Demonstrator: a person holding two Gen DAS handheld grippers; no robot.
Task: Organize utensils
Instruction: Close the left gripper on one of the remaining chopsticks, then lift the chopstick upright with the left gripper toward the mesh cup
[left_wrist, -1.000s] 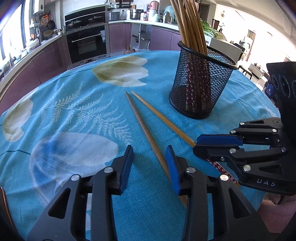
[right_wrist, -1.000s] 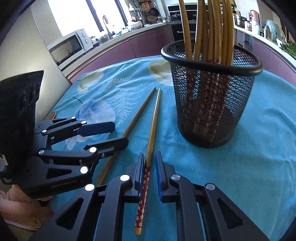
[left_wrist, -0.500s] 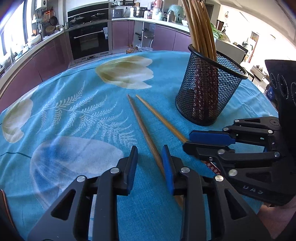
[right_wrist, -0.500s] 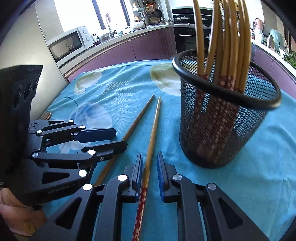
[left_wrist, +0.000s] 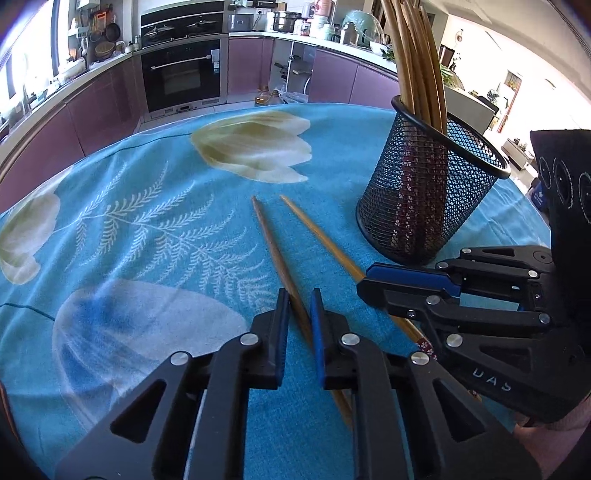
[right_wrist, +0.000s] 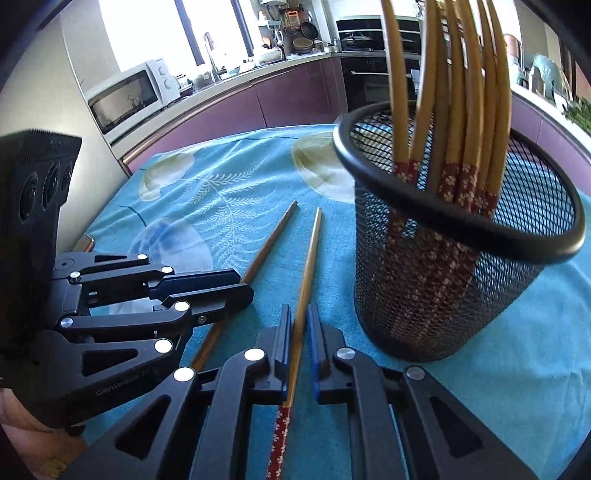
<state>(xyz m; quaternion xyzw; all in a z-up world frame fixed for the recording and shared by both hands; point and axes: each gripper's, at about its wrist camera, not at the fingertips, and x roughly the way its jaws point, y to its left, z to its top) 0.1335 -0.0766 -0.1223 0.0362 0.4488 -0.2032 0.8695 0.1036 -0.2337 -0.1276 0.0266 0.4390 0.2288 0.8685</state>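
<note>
Two chopsticks gripped, one per gripper, beside the mesh holder

Left gripper (left_wrist: 297, 308) has just closed its jaws on the darker chopstick (left_wrist: 271, 243); right gripper (right_wrist: 297, 325) clamps the paler chopstick (right_wrist: 308, 273). Lifted carelessly, either could pivot and slip. Mesh holder (right_wrist: 436, 295) stands near on the blue floral tabletop (left_wrist: 147, 221); kitchen beyond.

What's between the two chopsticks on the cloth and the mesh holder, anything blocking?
Nothing visible. Left gripper is shut on the darker chopstick, right gripper on the lighter chopstick. Only bare tablecloth lies before the mesh holder.
</note>
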